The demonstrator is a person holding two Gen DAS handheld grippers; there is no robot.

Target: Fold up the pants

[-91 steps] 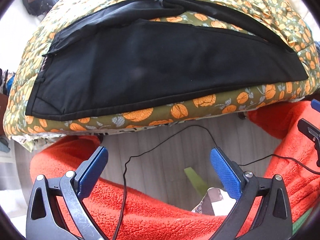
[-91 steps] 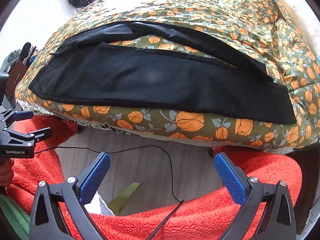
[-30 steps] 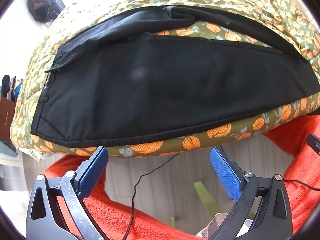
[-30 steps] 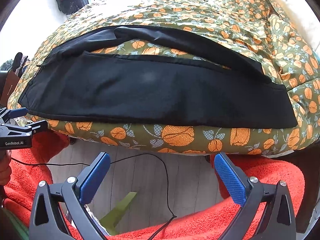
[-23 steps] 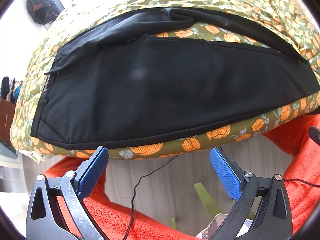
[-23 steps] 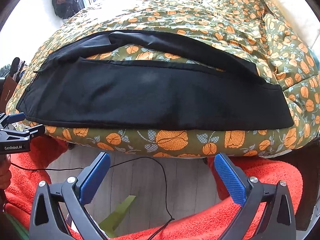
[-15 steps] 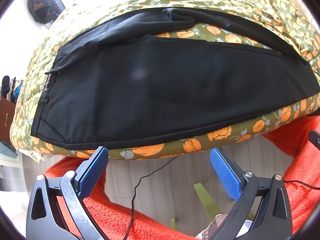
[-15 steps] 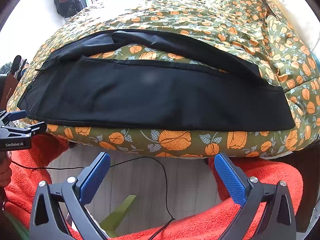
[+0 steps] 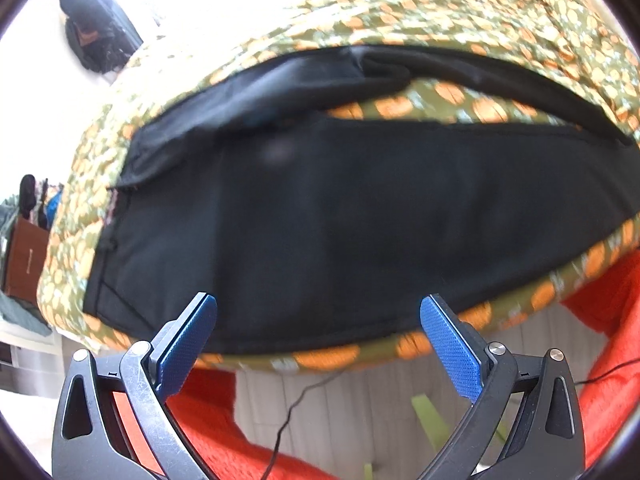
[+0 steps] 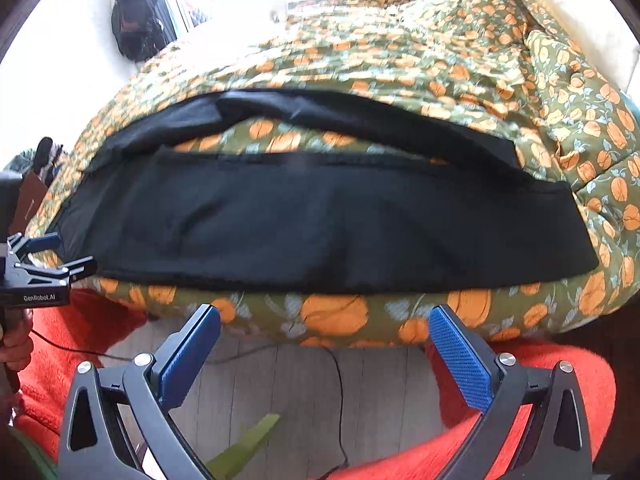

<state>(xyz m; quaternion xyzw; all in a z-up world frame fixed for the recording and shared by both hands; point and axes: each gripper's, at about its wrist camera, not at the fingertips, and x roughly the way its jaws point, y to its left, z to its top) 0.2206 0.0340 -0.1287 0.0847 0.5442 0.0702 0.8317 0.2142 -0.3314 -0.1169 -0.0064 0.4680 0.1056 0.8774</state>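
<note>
Nearer now: pumpkin-print quilt (image 10: 440, 60), wood floor (image 10: 300, 384)

Pale plank floor (image 10: 304, 384), bed with pumpkin-print quilt (image 10: 460, 64), bright window light, white wall (image 10: 52, 60)

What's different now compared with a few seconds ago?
Both grippers have moved closer to the bed: the left gripper now overlaps the near edge of the black pants, and the right gripper nears the quilt. Nothing grabbed; both stay open, pants unmoved.

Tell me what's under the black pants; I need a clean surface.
The black pants lie on an orange-flowered green bedspread. The part beneath them is covered, so unseen.
</note>
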